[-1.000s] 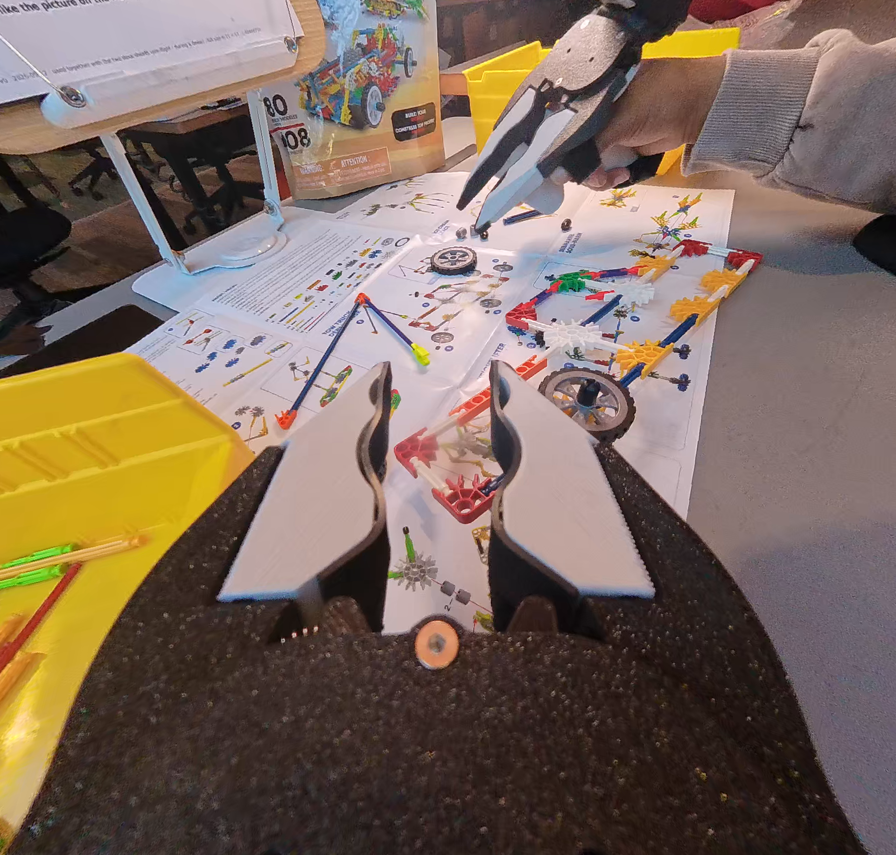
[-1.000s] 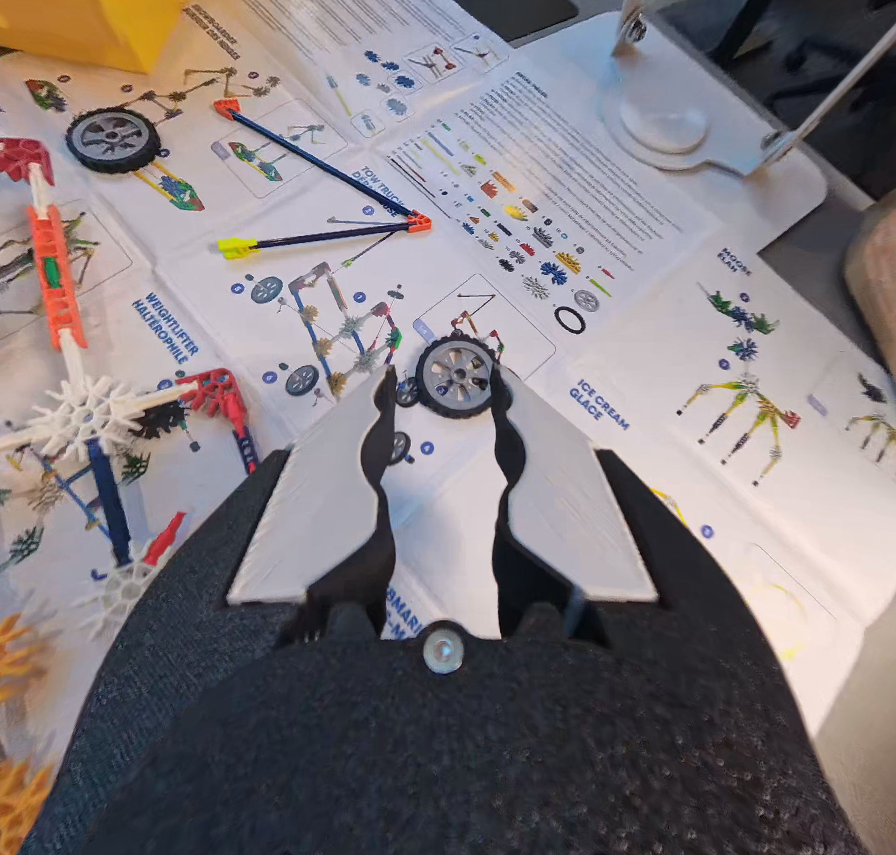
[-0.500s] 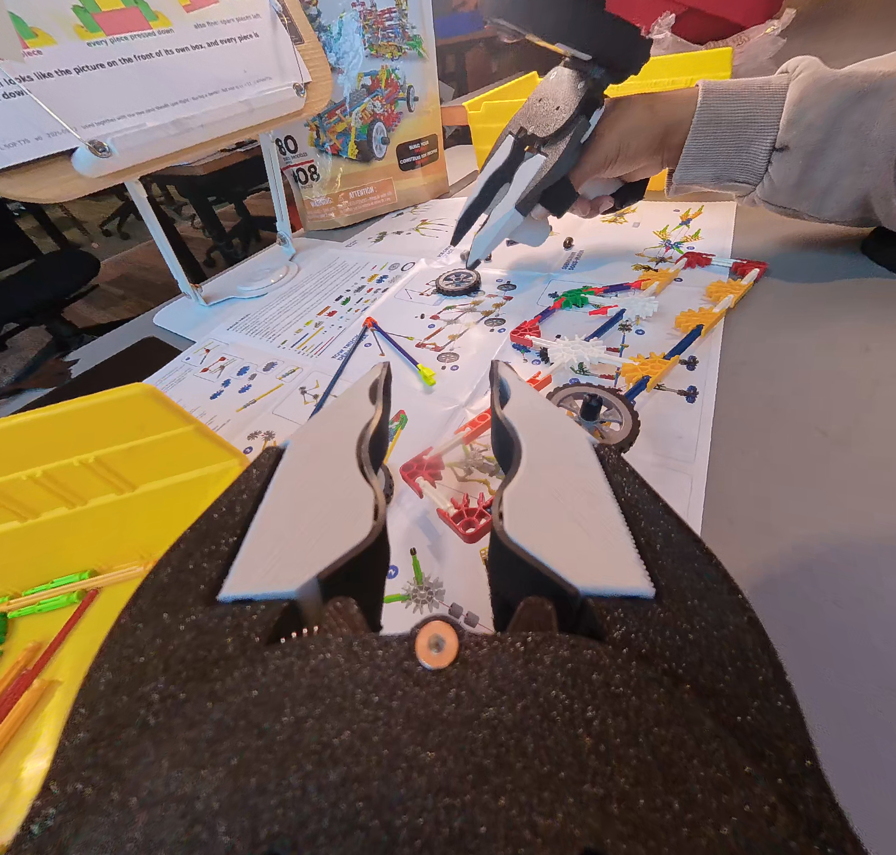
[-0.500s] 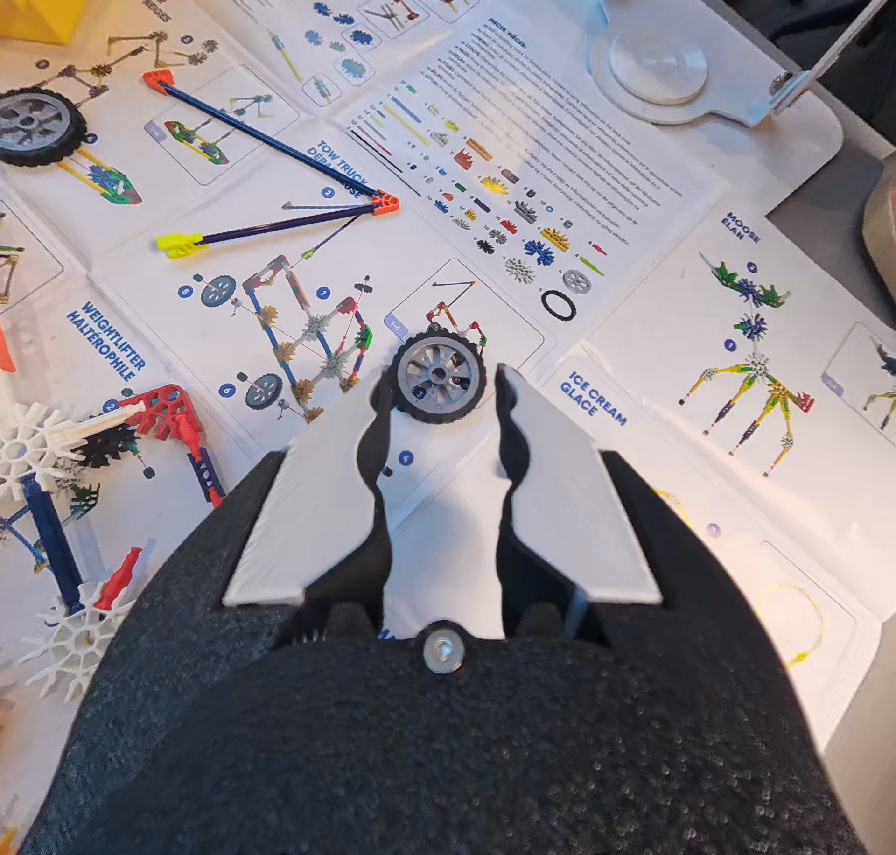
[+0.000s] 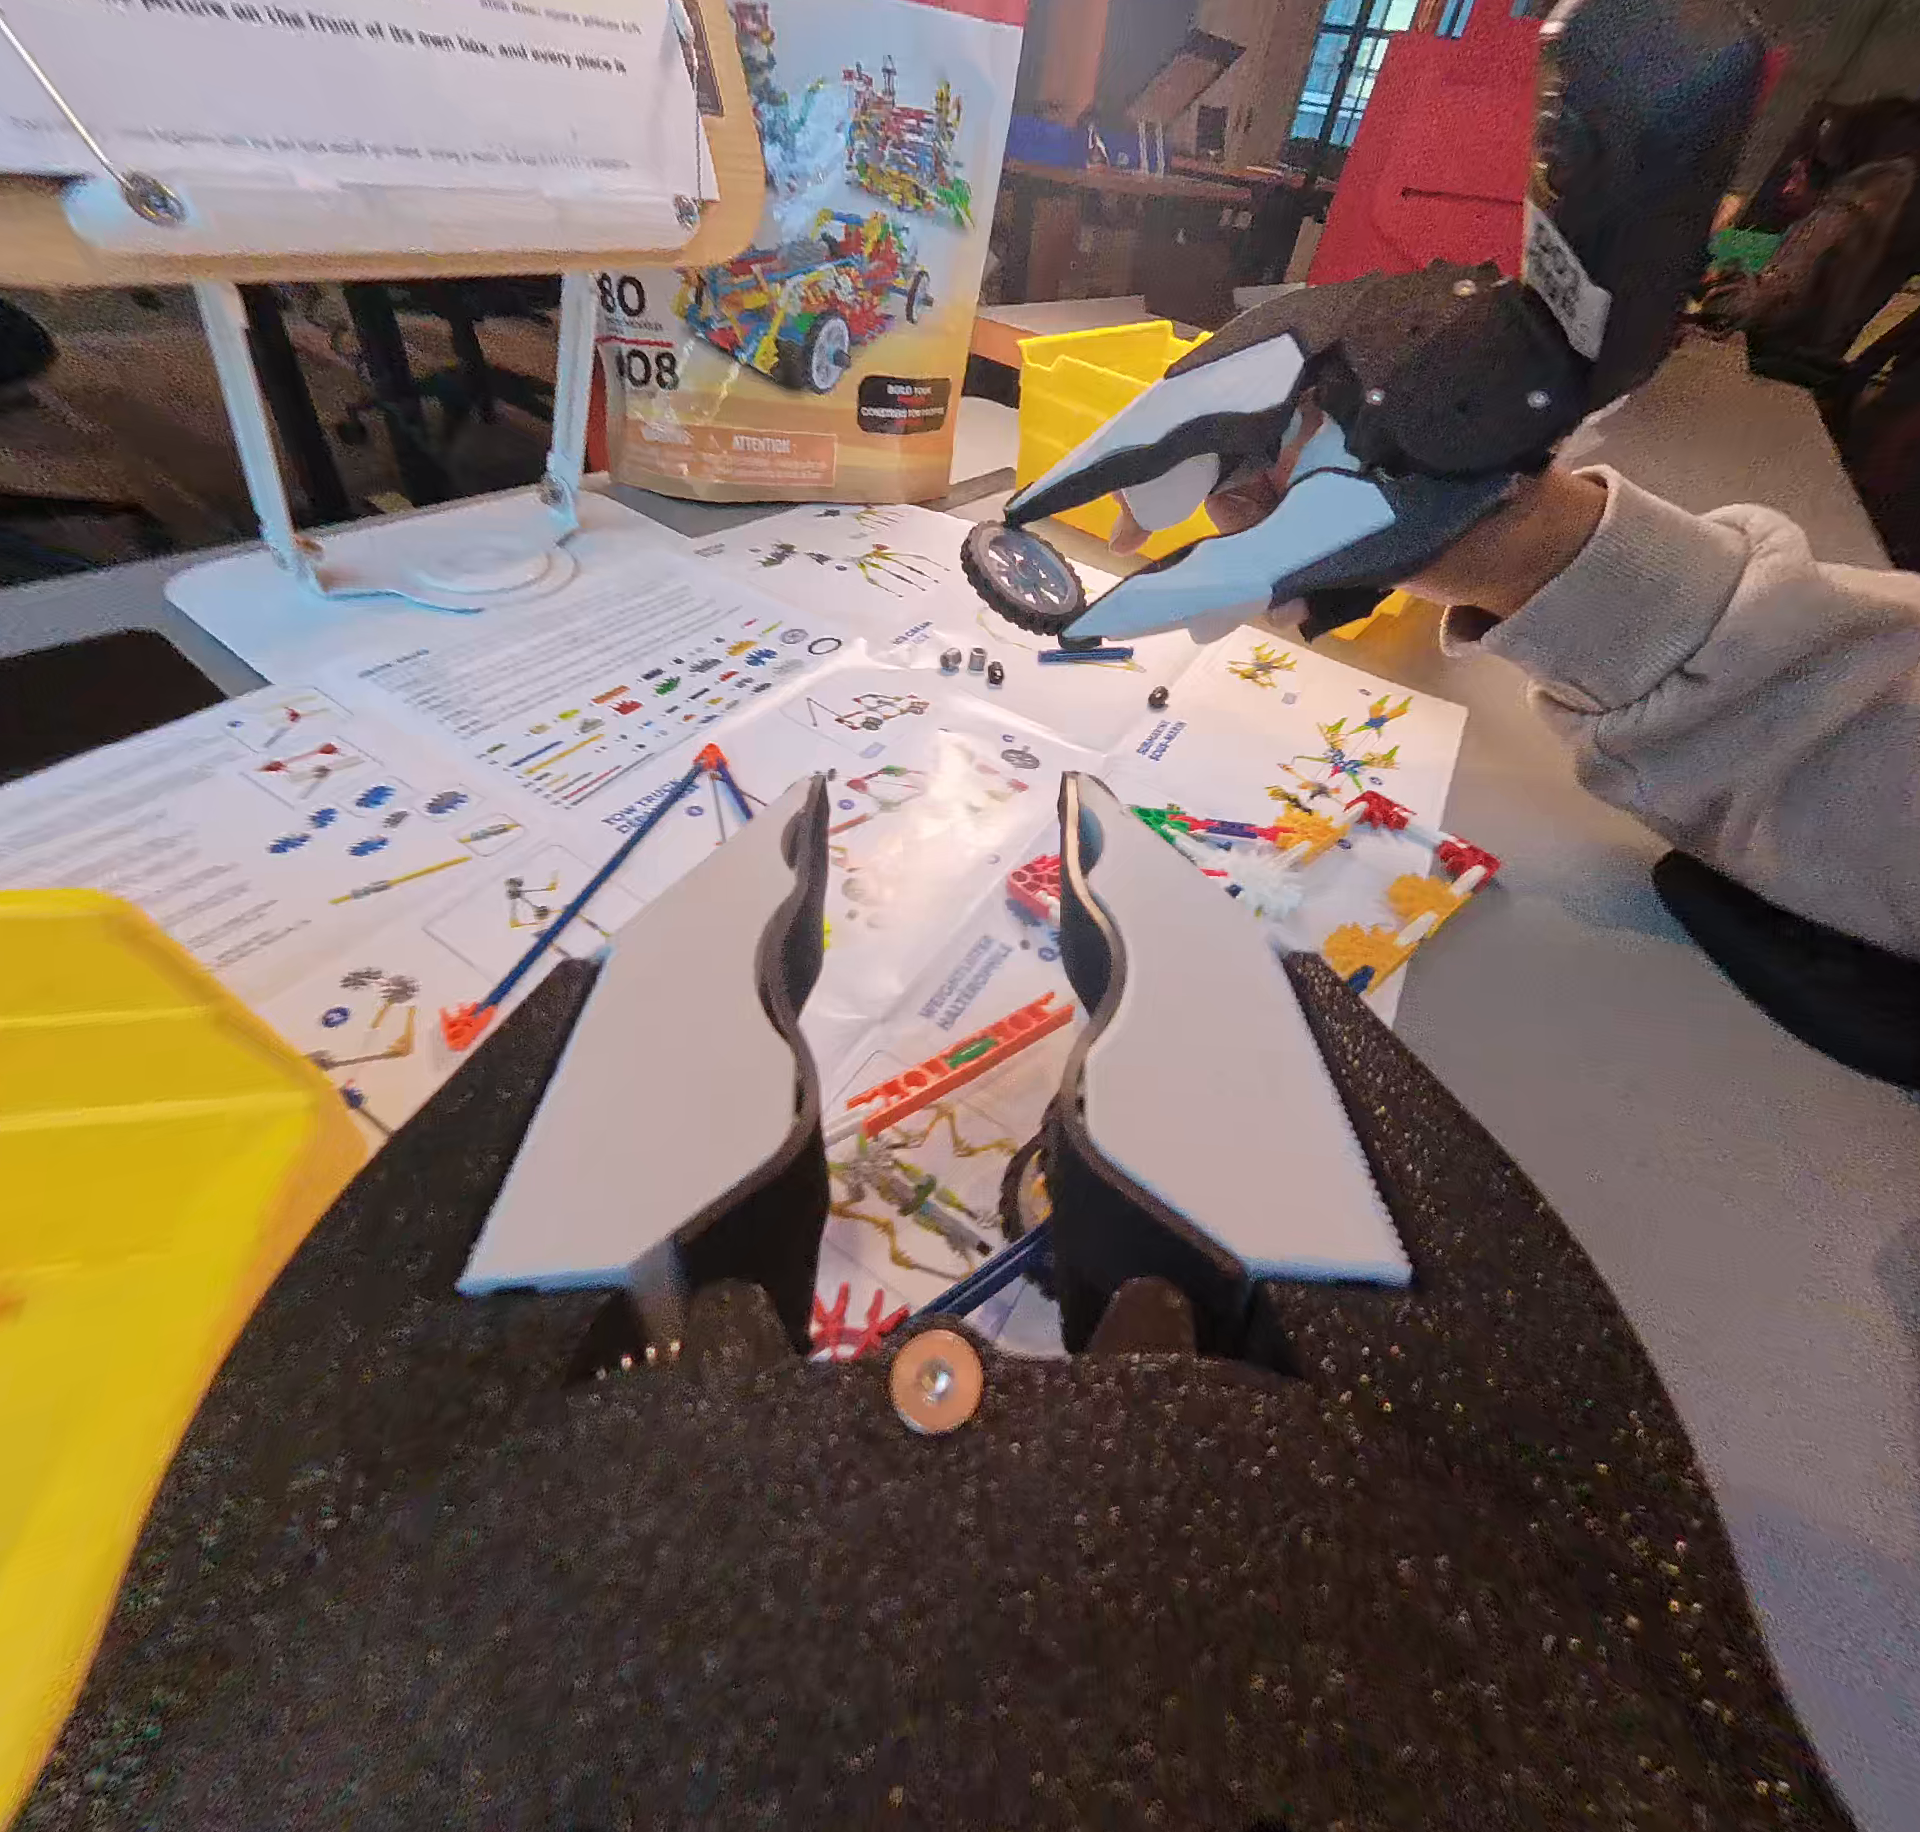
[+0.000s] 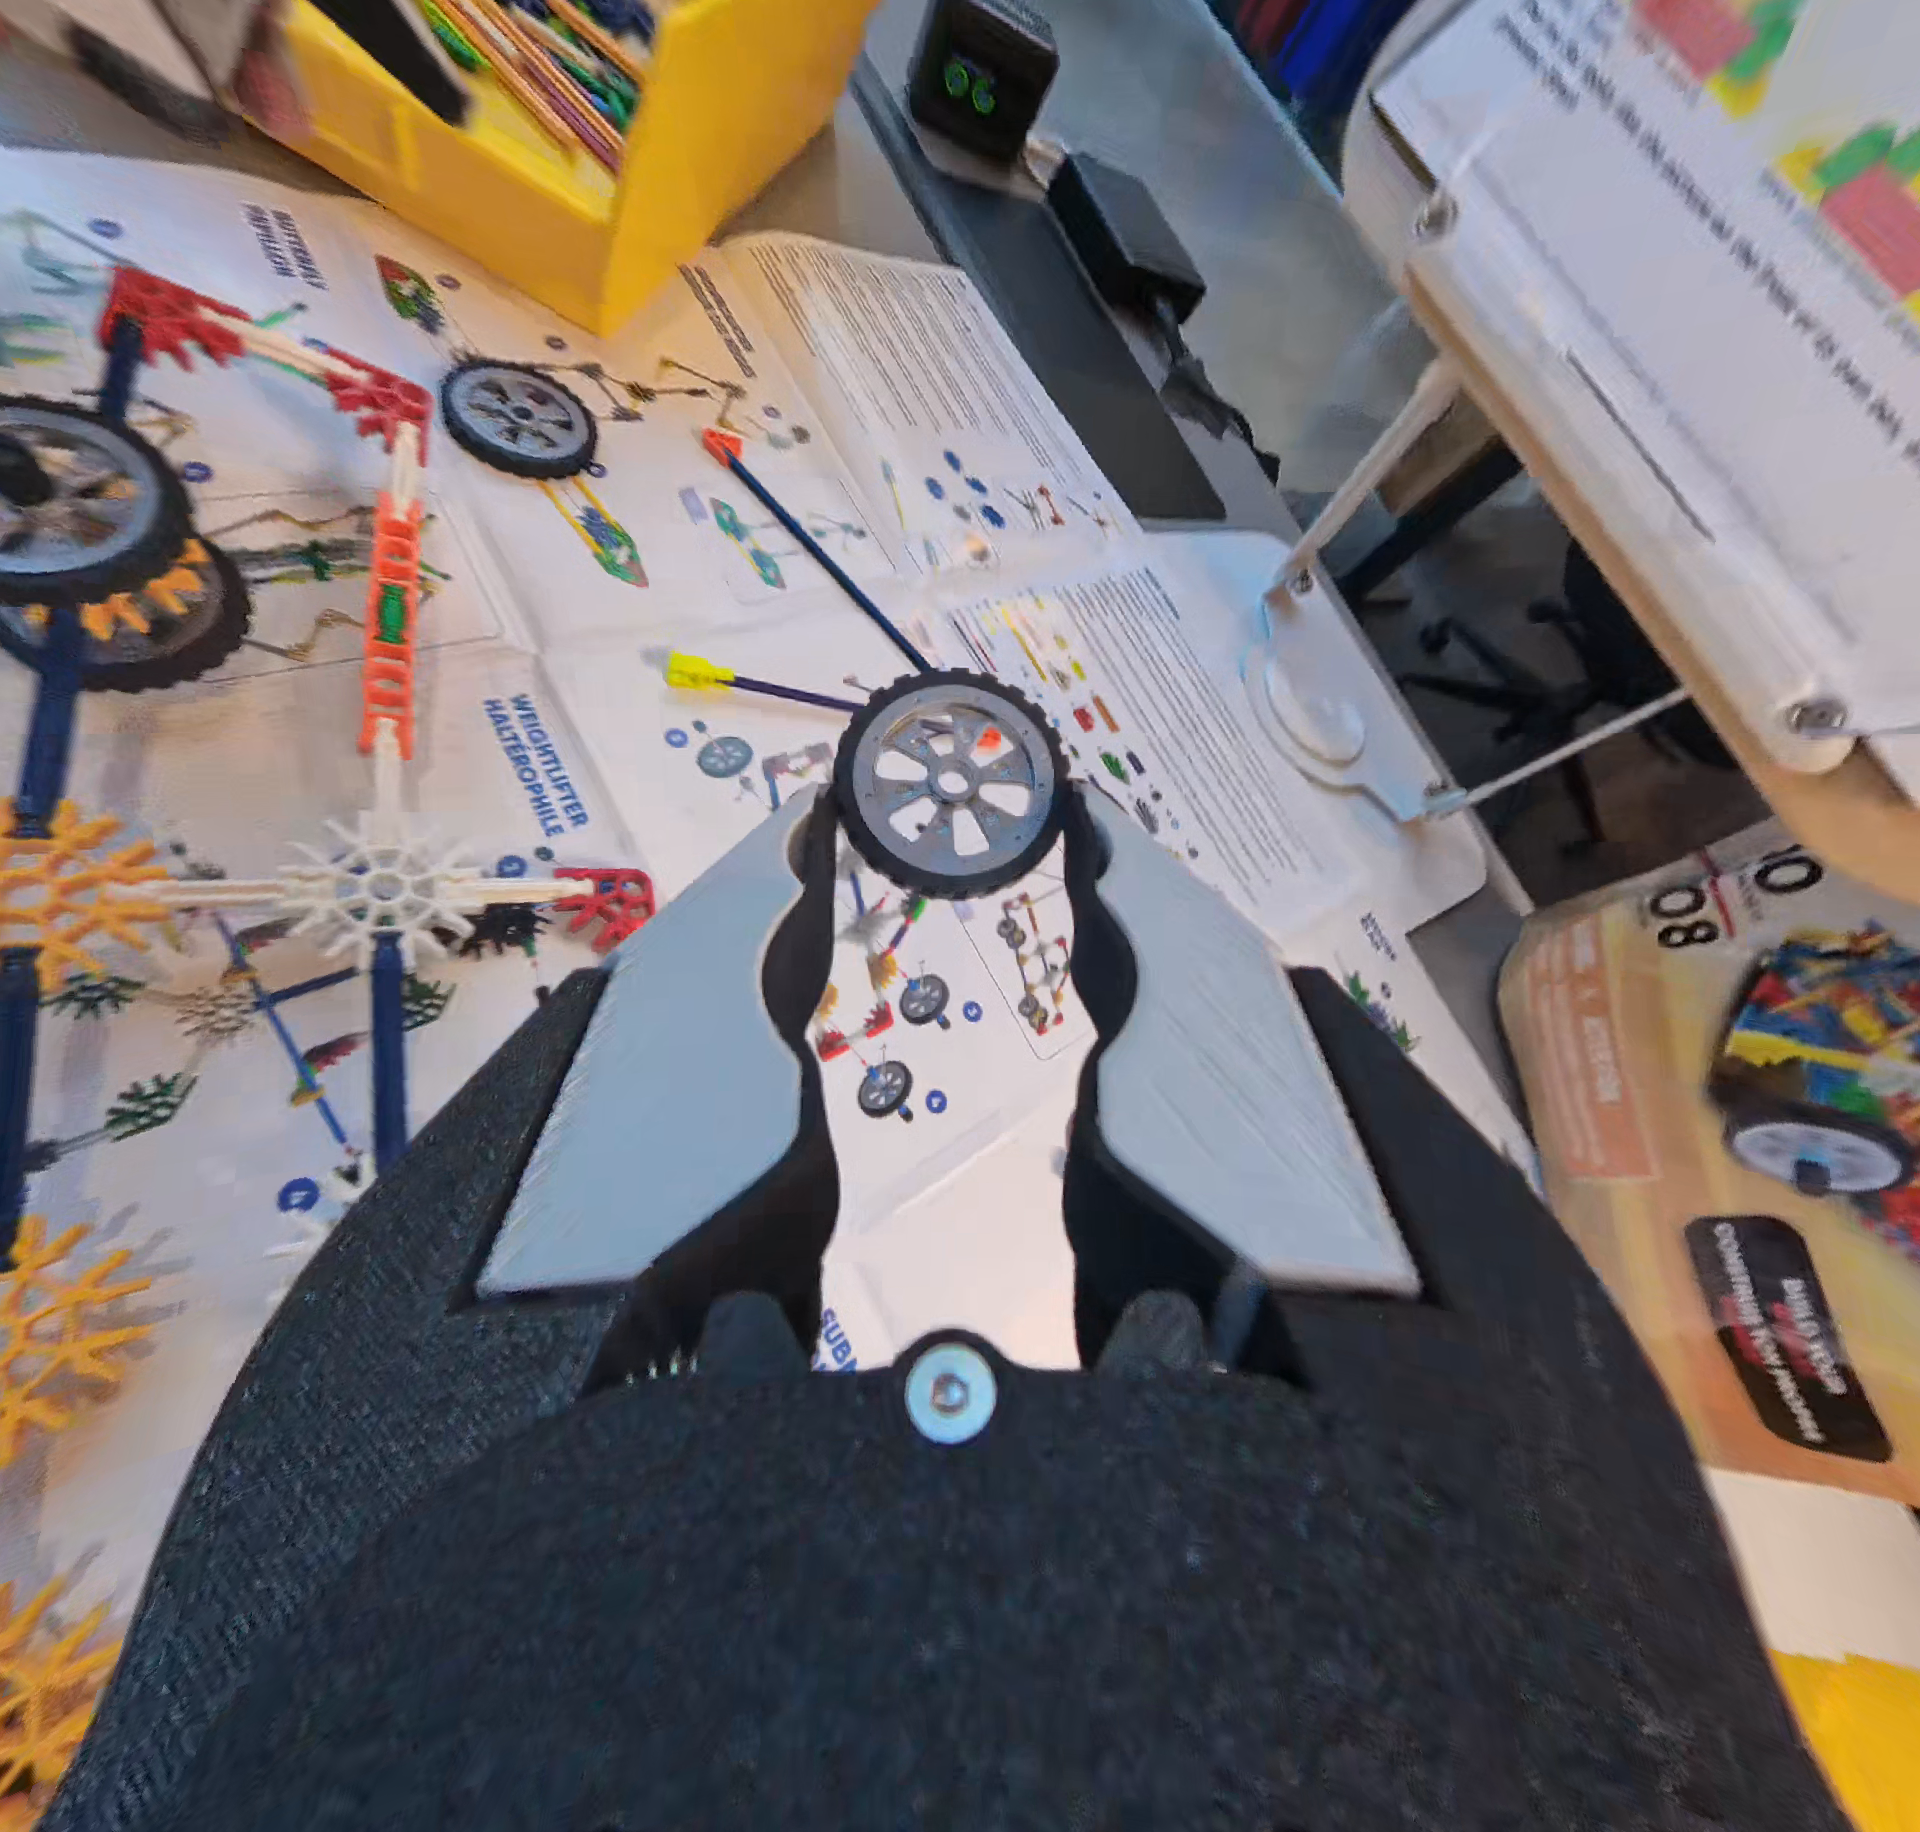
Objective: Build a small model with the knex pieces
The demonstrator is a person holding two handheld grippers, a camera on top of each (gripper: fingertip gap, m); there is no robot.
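My right gripper (image 6: 951,826) is now closed on the small toy wheel (image 6: 951,783), its fingertips pressing the black tyre from either side; half a second ago that wheel lay flat on the instruction sheet (image 6: 1039,452) with my jaws standing just short of it, one to each side. Now it hangs clear of the paper — in the left wrist view I see it held up in the air, face turned toward me, above the far part of the sheet and near the standing product box (image 5: 821,224). So the wheel has left the worktop (image 5: 1662,1211) and is carried by the right gripper alone. My left gripper (image 5: 943,816) is open and empty, about as wide as it was before, and has swung a little so that it now hovers over the part-built model (image 5: 1299,847) of rods and connectors, with an orange connector strip (image 5: 956,1060) showing between its fingers. Two more wheels rest on the sheet: one (image 6: 517,419) lies loose near the yellow bin (image 6: 665,172), another (image 6: 73,504) sits on the model. The view is blurred at the edges.
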